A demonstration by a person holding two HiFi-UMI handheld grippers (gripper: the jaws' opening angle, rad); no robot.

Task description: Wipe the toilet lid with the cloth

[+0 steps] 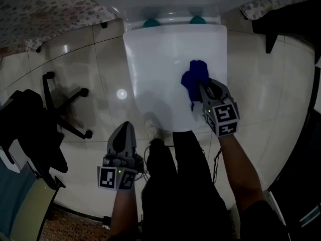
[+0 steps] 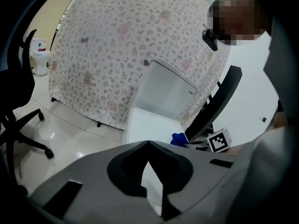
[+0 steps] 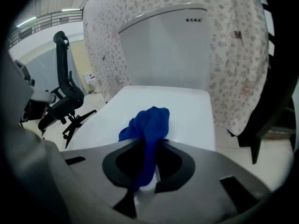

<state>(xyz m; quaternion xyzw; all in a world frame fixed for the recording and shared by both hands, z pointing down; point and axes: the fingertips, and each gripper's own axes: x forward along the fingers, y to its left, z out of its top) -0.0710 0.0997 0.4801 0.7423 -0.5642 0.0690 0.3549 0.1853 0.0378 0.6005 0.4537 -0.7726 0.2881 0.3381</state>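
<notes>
The white toilet lid [image 1: 160, 69] lies closed below me, with the tank [image 3: 163, 50] behind it. A crumpled blue cloth [image 1: 194, 78] rests on the lid's right half. My right gripper [image 1: 201, 93] is shut on the cloth [image 3: 147, 122], which bunches out ahead of the jaws and touches the lid [image 3: 191, 108]. My left gripper [image 1: 123, 133] hangs over the floor tiles to the left of the lid's front, shut with nothing in it. In the left gripper view its tips [image 2: 148, 143] meet, and the lid [image 2: 147, 122] and cloth [image 2: 178, 138] show beyond.
A black office chair [image 1: 55, 112] stands on the glossy tiles at the left. Floral fabric [image 1: 45, 6] drapes both sides of the tank. A dark furniture leg [image 1: 273, 31] is at the upper right. The person's dark-trousered legs [image 1: 175, 185] stand before the toilet.
</notes>
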